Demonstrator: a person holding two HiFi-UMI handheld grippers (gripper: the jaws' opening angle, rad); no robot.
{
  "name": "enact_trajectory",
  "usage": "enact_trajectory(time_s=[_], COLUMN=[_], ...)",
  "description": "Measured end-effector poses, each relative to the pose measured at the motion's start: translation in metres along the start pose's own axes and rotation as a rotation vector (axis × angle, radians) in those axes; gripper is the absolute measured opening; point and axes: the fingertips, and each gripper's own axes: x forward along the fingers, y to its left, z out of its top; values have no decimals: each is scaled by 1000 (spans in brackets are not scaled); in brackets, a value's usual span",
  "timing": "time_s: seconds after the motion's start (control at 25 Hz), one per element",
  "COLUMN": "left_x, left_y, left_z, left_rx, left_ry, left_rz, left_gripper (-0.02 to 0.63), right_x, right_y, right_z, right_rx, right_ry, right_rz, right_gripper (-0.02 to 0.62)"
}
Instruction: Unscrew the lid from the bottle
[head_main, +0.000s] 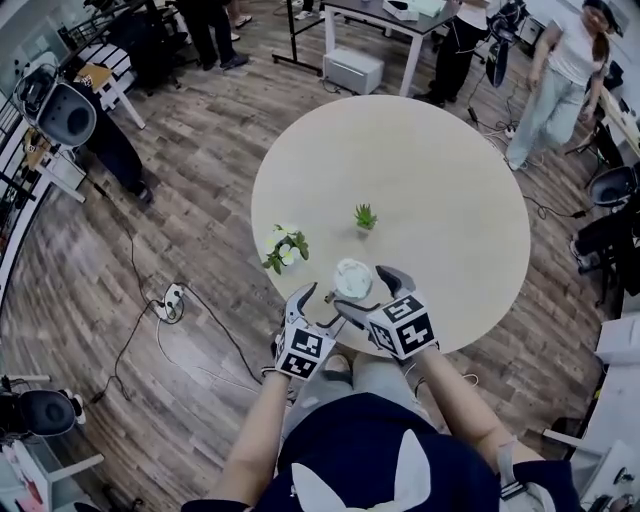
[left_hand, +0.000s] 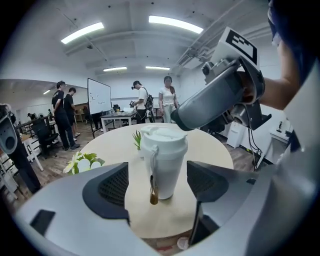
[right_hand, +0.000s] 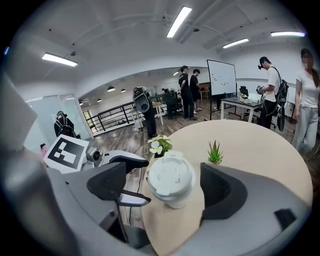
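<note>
A white bottle (head_main: 352, 278) with a white screw lid (right_hand: 171, 181) stands upright near the front edge of the round beige table (head_main: 450, 190). A strap with a small brown tag (left_hand: 153, 196) hangs down its side. My left gripper (head_main: 318, 308) is open and level with the bottle (left_hand: 163, 167), which stands a little ahead of its pads, untouched. My right gripper (head_main: 372, 293) hovers over the lid from the right, jaws wide open. In the right gripper view its pads (right_hand: 224, 192) stand clear on both sides of the lid. The right gripper (left_hand: 220, 95) shows above the bottle in the left gripper view.
A small spiky green plant (head_main: 365, 216) and a white-flowered plant (head_main: 287, 245) stand on the table behind and left of the bottle. Cables and a power strip (head_main: 170, 300) lie on the wooden floor at left. Several people stand at desks in the background.
</note>
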Motion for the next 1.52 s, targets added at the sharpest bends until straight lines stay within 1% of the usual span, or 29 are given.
enact_trajectory(time_s=[0.2,0.44,0.6,0.68,0.96,1.2,1.52], left_x=[23,45,57,61,64,64,64], left_y=[-4,-13,-14,-16,-14,-14,-14], left_z=[-11,-19,-17,-17,-20,-20,-20], left_rx=[45,52,49,44,29,24,15], left_ry=[20,36,21,19,11,16,20], left_rz=[-16,-51,-54,-58,-71,-80,-81], left_gripper=[348,348,348,348,348,348,348], right_x=[21,36,39,40,39,38,37], right_y=[-4,-8,-8,-9,-7,-6,-5], right_z=[-6,-16,-23,-24,-23,-24,-28], right_rx=[-59,-92,-114,-136,-145,-200,-365], right_ry=[69,144,194,196,191,200,276], right_rz=[-28,-27,-31,-37,-13,43,186], right_gripper=[466,463,422,403,400,396,394])
